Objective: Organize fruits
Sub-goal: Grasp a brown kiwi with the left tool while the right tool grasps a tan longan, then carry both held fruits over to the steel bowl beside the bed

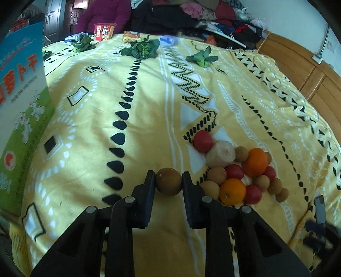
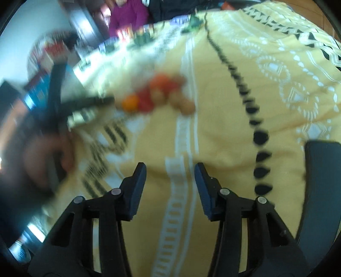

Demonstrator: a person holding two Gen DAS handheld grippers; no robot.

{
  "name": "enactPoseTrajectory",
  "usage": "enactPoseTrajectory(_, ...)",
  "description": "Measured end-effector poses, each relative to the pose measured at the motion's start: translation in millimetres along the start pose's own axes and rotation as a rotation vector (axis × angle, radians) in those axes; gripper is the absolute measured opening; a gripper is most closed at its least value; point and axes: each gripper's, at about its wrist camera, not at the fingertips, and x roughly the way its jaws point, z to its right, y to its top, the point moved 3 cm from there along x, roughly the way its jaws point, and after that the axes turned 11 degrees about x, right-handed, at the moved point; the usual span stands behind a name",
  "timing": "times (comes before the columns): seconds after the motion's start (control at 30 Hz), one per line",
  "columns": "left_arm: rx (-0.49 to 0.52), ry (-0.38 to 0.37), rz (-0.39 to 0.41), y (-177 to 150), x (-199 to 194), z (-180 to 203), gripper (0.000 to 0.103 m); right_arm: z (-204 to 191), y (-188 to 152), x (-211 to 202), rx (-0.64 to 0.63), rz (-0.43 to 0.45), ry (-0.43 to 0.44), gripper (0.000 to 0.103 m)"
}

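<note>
My left gripper (image 1: pixel 168 173) is shut on a round brown fruit (image 1: pixel 168 181), held just above the yellow patterned bedspread (image 1: pixel 96 119). To its right lies a pile of fruit: red ones (image 1: pixel 203 141), two oranges (image 1: pixel 255 162), a pale peeled piece (image 1: pixel 221 153) and several small brown fruits (image 1: pixel 217 175). In the blurred right wrist view, my right gripper (image 2: pixel 170 168) stands open over bare bedspread (image 2: pixel 213 117) with nothing between its fingers. The fruit pile (image 2: pixel 157 93) shows farther off, with the left gripper (image 2: pixel 91 102) as a dark blur beside it.
A blue and green printed carton (image 1: pixel 21 95) stands at the left edge. Leafy greens (image 1: pixel 142 49) and snack packs (image 1: pixel 104 32) lie at the far end, near a seated person in purple (image 1: pixel 104 12). Piled clothes (image 1: pixel 202 15) and a wooden headboard (image 1: pixel 298 70) lie beyond. A dark object (image 2: pixel 321 181) sits at the right.
</note>
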Motion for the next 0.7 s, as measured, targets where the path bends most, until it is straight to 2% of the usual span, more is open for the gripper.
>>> enactPoseTrajectory(0.1, 0.004, -0.017, 0.017, -6.0, -11.9, 5.7, 0.025, -5.9, 26.0, 14.6, -0.038, 0.028, -0.038, 0.047)
enactPoseTrajectory(0.2, 0.024, -0.027, 0.019, -10.8, -18.2, 11.7, 0.025, -5.5, 46.4, 40.0, -0.07, 0.026, -0.097, 0.037)
enactPoseTrajectory(0.23, 0.032, -0.031, 0.015, -12.1, -18.3, 13.5, 0.025, -2.0, 51.2, 48.2, -0.076, 0.018, -0.114, 0.037)
enactPoseTrajectory(0.37, 0.034, -0.037, 0.0, -15.3, -15.6, 17.7, 0.025, -0.9, 47.3, 69.0, -0.121, -0.036, -0.152, 0.033)
enactPoseTrajectory(0.47, 0.031, -0.043, -0.005, -16.7, -16.6, 21.6, 0.025, 1.1, 39.2, 70.3, -0.136, -0.037, -0.17, 0.032)
enactPoseTrajectory(0.53, 0.036, -0.047, 0.002, -16.9, -23.0, 25.2, 0.025, 3.0, 39.6, 68.1, -0.134, -0.023, -0.183, 0.023)
enactPoseTrajectory(0.7, 0.037, -0.049, 0.056, -12.7, -62.3, 26.2, 0.025, -11.0, 43.0, 41.6, -0.139, 0.041, -0.172, 0.023)
